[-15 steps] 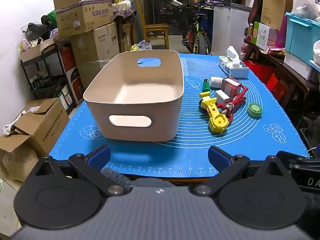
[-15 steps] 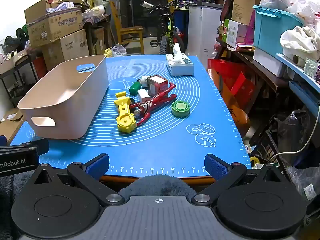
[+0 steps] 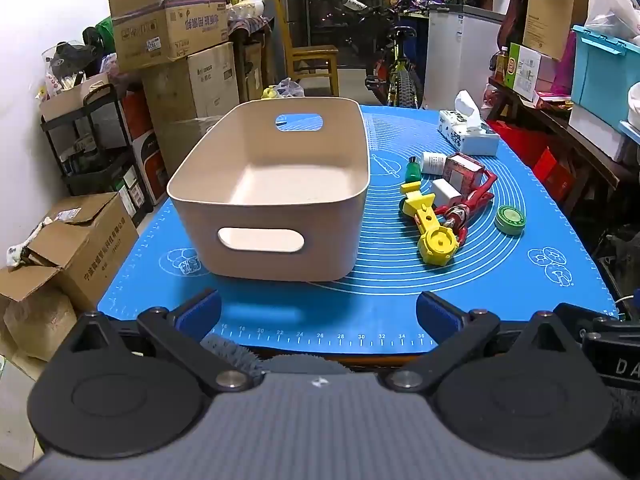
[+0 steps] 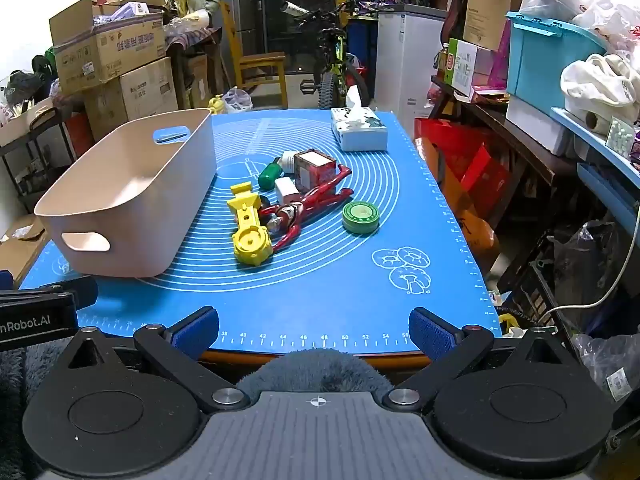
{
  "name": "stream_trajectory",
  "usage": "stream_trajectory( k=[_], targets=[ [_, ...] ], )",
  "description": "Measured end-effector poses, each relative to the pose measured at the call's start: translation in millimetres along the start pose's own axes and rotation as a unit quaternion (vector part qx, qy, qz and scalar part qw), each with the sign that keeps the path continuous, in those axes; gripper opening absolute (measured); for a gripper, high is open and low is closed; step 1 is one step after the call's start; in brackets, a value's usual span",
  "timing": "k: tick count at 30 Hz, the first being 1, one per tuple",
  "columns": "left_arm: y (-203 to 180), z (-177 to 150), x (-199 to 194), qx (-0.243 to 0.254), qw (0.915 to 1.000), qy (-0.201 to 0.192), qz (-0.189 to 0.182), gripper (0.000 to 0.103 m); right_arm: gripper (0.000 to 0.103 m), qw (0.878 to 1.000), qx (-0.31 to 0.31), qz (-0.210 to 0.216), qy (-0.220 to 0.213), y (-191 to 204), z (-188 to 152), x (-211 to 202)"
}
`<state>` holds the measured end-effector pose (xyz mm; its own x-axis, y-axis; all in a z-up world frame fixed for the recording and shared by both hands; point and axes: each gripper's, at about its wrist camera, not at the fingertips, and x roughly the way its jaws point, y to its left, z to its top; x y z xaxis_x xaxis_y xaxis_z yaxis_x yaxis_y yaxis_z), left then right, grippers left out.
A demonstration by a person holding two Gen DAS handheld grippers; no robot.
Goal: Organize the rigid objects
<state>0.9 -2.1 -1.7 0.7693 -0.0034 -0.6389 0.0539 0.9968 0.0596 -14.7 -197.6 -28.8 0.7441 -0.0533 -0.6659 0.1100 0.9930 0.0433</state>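
Grippers: left gripper [image 3: 318,312] and right gripper [image 4: 314,326] both spread wide, holding nothing
Yellow toy [image 4: 249,226]: right of beige bin [image 4: 132,216], among clutter
Handling: looks light, stiff plastic; grip narrow shaft

**A cluttered home storage room**

This looks like a household storeroom or garage corner. Stacked cardboard boxes [image 3: 168,20] crowd the left wall above a black shelf rack [image 3: 92,136], and more cartons [image 3: 76,248] sit on the floor. At the back stand a wooden chair [image 3: 310,60] and a parked bicycle [image 4: 334,64], with a white chest freezer [image 3: 460,52] beside it. On the right, a blue plastic bin [image 4: 548,56] and bags pile on shelving. The counter wears a blue baking mat [image 4: 320,280].
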Motion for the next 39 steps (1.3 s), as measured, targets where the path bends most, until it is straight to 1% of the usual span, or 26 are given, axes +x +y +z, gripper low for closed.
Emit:
stream_trajectory(
  k=[2, 4, 39],
  targets=[
    [-1.8, -0.4, -0.5, 0.0, 1.0, -0.001, 0.001, 0.103, 0.101, 1.0, 0.0, 0.001, 0.0, -0.1, 0.1, 0.2],
    [4.5, 0.7, -0.6, -0.001, 1.0, 0.001, -0.001, 0.103, 0.101, 1.0, 0.001, 0.0, 0.0, -4.2, -1.6, 1.4],
    [6.2, 1.4, 0.1, -0.005, 1.0, 0.003, -0.003, 0.103, 0.101, 1.0, -0.002, 0.0, -0.002, 0.4, 1.1, -2.1]
  ],
)
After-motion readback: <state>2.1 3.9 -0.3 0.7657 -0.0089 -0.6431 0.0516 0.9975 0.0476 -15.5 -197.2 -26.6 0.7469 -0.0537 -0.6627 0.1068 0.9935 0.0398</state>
